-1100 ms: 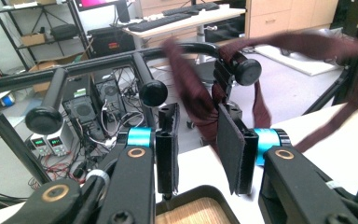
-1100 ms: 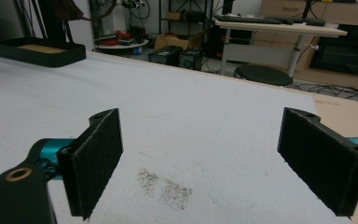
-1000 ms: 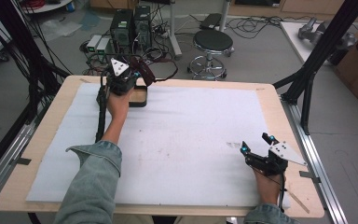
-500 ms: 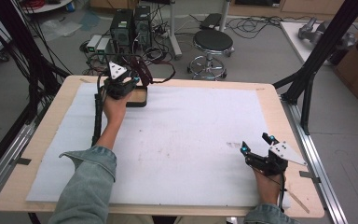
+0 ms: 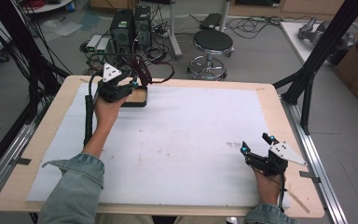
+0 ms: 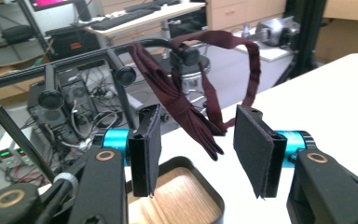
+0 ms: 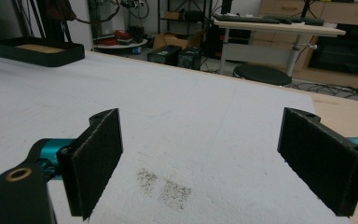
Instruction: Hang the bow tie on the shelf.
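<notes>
Limp, light maroon strap (image 6: 200, 100) draped over rack (image 6: 121, 49) at far left above tray (image 5: 137, 97), best pinched at dangling tip; left gripper (image 6: 198, 140) jaws just opening, clear of strap; right gripper (image 7: 214, 158) spread, nothing between.

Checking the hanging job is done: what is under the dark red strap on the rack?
Under the dark red strap sits the black tray, its wooden bottom bare where visible. The left tool, jaws just opened, covers the tray's near part.
</notes>
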A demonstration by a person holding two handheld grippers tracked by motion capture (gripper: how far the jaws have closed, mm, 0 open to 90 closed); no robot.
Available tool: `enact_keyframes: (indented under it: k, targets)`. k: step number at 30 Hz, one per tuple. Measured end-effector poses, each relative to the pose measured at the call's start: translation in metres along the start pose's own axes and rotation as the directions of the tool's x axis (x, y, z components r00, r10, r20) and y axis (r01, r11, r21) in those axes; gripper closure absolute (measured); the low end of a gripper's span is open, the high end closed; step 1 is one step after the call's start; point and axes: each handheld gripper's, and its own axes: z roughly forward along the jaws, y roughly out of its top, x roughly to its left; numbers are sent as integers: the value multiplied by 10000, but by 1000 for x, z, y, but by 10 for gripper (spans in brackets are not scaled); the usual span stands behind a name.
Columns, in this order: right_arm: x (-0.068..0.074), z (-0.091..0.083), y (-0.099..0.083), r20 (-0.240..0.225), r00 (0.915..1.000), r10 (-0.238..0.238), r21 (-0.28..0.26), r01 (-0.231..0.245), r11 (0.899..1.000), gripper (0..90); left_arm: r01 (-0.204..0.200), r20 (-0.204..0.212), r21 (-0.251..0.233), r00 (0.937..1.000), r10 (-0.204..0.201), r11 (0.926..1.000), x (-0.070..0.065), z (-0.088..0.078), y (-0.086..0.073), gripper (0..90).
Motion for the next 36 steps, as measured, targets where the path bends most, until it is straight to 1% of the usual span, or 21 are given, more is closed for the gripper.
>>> enact_keyframes:
  k: [5, 8, 10, 12, 15, 18, 20, 24, 27, 31, 36]
  targets:
    - [0, 0, 0, 9, 10000, 14, 9, -14, 10000, 129, -130, 437, -117, 9990, 135, 9998, -3, -16, 1, 485]
    - [0, 0, 0, 17, 10000, -2, 15, 2, 10000, 129, -179, 737, -227, 9971, 195, 9996, -6, -26, 1, 477]
    - [0, 0, 0, 18, 10000, 0, 19, 0, 10000, 129, -258, 909, -205, 9955, 276, 9995, -8, -33, 1, 462]
    - [0, 0, 0, 21, 10000, 0, 17, 0, 10000, 129, -211, 1086, -213, 9938, 233, 9996, -10, -40, 0, 438]
    - [0, 0, 0, 30, 10000, 20, 10, -20, 10000, 129, -187, 1217, -247, 9923, 216, 9995, -12, -50, -2, 417]
    - [0, 0, 0, 33, 10000, 41, 15, -41, 10000, 129, -196, 1313, -294, 9911, 233, 9994, -13, -60, -4, 407]
    - [0, 0, 0, 20, 10000, 47, 11, -47, 10000, 129, -114, 1378, -355, 9903, 162, 9993, -14, -67, -5, 383]
    - [0, 0, 0, 25, 10000, 38, 18, -39, 10000, 129, -24, 1439, -496, 9895, 96, 9988, -12, -83, -8, 365]
    - [0, 0, 0, 17, 10000, 47, 16, -47, 10000, 129, -19, 1454, -487, 9893, 90, 9988, -10, -91, -11, 352]
    - [0, 0, 0, 26, 10000, 12, 31, -12, 10000, 129, 194, 1447, -543, 9894, -114, 9983, -6, -102, -17, 332]
    - [0, 0, 0, 54, 10000, 16, 33, -16, 10000, 128, 185, 1402, -563, 9901, -105, 9982, -6, -115, -26, 320]
